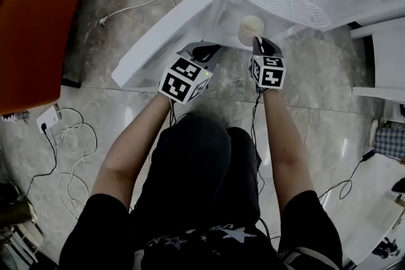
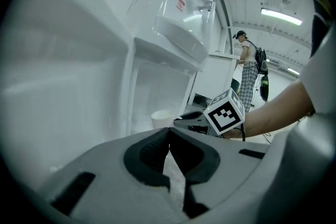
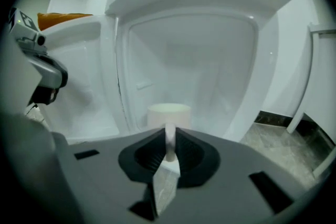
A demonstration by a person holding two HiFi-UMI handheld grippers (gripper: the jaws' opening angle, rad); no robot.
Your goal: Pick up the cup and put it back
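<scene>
Guide: Nearest you, your right gripper (image 3: 169, 135) has its jaws clamped on the handle (image 3: 170, 145) of the cup, a thin white loop standing upright between the ribbed pads.

Operator: And the other one?

Guide: Your left gripper (image 2: 169, 134) has its jaws closed together on nothing. It sits at about nine o'clock from the right one, just beside it and apart from the cup.

Operator: Where is the cup itself?

Guide: The cup (image 3: 169, 112) is at twelve o'clock, straight past your right jaw tips. It stands upright inside the lower recess of the white cabinet (image 3: 210, 55). In the head view it is near the front lip of that recess, with the open door (image 1: 161, 35) swung out at ten o'clock. You cannot tell from these views whether its base is on the shelf or just off it.

Operator: How will it handle?

Guide: Treat it as a stiff, glazed mug. It is probably light enough for one gripper, but it looks smooth and would likely chip on a hard knock. You are holding a narrow loop, so the body hangs off to one side and may swing or tip about the pads. Pinch firmly, hold the handle vertical, move slowly, and set the base down flat before you let go.
</scene>
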